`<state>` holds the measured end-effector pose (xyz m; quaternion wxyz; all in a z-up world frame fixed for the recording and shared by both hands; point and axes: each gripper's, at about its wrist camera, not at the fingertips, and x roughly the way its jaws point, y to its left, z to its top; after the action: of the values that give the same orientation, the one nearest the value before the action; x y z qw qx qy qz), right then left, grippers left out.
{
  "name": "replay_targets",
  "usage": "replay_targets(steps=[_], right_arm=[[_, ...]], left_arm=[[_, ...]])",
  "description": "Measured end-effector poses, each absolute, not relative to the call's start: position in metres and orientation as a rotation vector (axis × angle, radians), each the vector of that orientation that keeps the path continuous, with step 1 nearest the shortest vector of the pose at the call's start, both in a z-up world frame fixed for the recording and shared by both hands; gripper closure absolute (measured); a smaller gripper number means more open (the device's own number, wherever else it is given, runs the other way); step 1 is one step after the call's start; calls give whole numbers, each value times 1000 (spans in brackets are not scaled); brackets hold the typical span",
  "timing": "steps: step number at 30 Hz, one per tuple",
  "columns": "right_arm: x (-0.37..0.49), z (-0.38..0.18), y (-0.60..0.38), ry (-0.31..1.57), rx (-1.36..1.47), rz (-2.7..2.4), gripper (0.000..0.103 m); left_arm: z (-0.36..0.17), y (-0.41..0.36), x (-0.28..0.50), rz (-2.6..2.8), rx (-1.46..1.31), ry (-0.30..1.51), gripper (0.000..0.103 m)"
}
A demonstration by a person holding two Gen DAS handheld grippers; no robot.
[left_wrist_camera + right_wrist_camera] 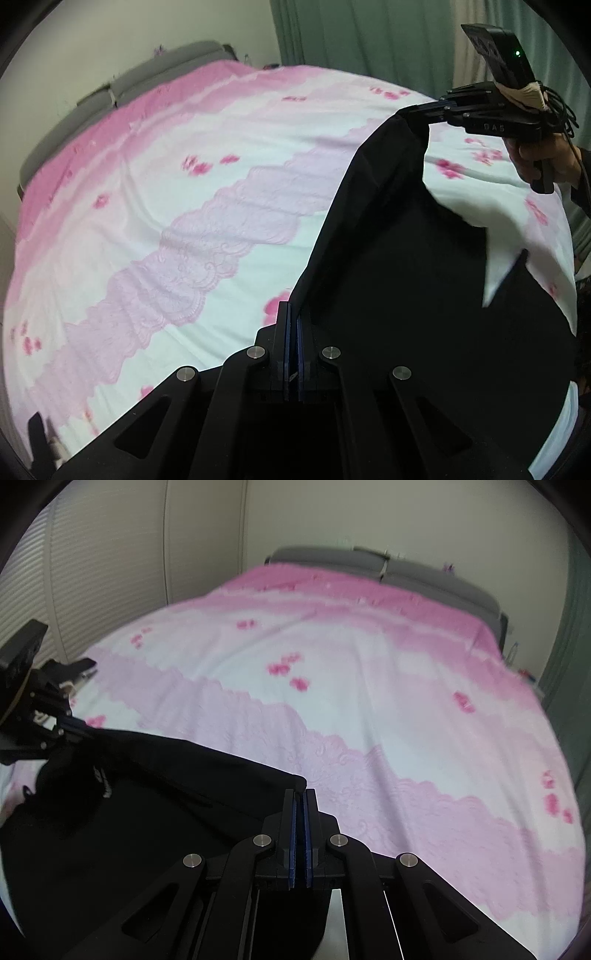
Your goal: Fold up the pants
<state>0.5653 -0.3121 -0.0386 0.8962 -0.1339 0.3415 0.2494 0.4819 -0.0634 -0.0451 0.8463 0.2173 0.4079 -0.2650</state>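
Note:
The black pants (406,277) hang as a stretched sheet above the bed, held up by one edge between both grippers. In the left wrist view my left gripper (294,310) is shut, with the pants' near corner pinched between its blue pads. Top right, my right gripper (402,112) is shut on the far corner, a hand (535,158) on its handle. In the right wrist view the right gripper (300,794) is shut on the pants (147,794) at their corner. My left gripper (79,731) clamps the opposite end at the left edge. The lower part of the pants is hidden.
A bed with a pink and white floral cover (166,184) (369,701) spreads below the pants. Grey pillows (424,572) lie at its far end. A green curtain (351,33) hangs on one side and a slatted wall panel (74,572) stands on the other.

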Motion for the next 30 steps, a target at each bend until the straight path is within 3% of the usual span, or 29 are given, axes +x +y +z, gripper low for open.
replay_targets(steps=[12,30], right_arm=[[399,5,-337,645,-269,516,99],[210,-83,-372,747,-179,435,99]], left_arm=[[-21,-81,335,-528,439,767,98],[-102,-99,181,-519,336,770,98]])
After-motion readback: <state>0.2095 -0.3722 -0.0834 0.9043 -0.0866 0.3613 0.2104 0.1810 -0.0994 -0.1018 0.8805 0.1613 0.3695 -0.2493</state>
